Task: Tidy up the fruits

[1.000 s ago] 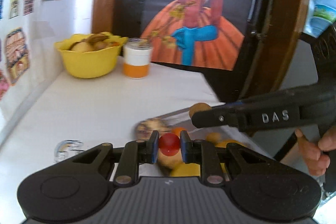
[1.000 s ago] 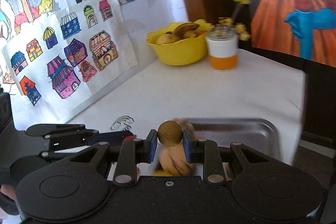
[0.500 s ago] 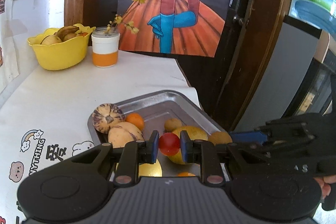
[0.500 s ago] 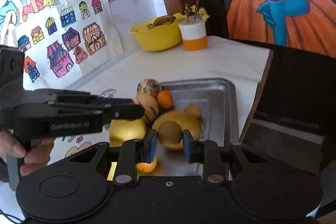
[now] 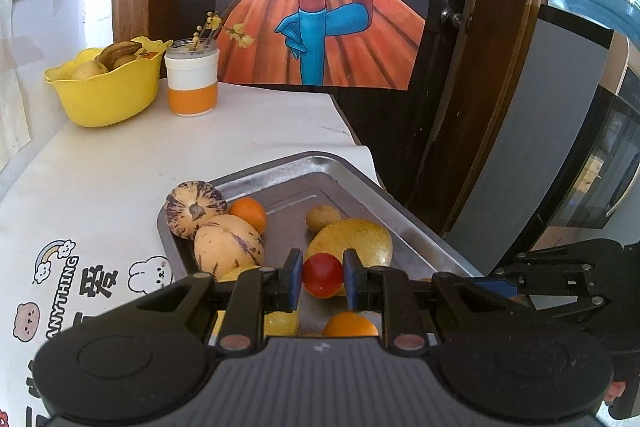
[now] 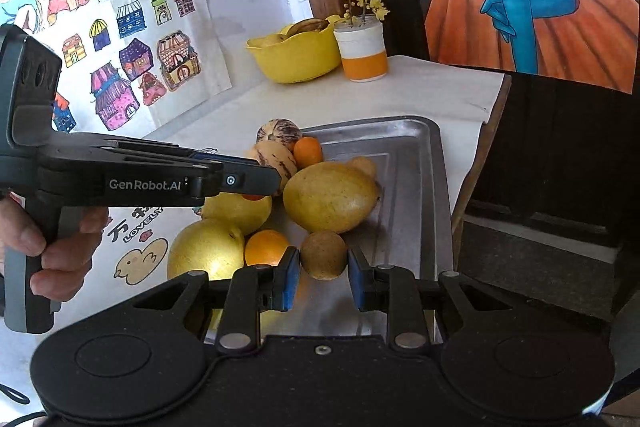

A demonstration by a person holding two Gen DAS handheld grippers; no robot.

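Your metal tray (image 6: 416, 155) lies at the table's near right edge, long axis running away from you. The large yellow melon (image 6: 330, 197) rests mid-tray, long axis roughly across it, one end towards the right rim. Two striped melons (image 5: 214, 231) occupy the far left corner. Your left gripper (image 5: 319, 275) is clamped on a red tomato (image 5: 321, 275) above the tray. Your right gripper (image 6: 323, 275) brackets a brown kiwi (image 6: 323, 254); jaws slightly apart, left pad shows a gap.

Right gripper (image 6: 323, 279) fingers loosely flank a brown fruit (image 6: 323, 254) over the tray (image 6: 416, 163).
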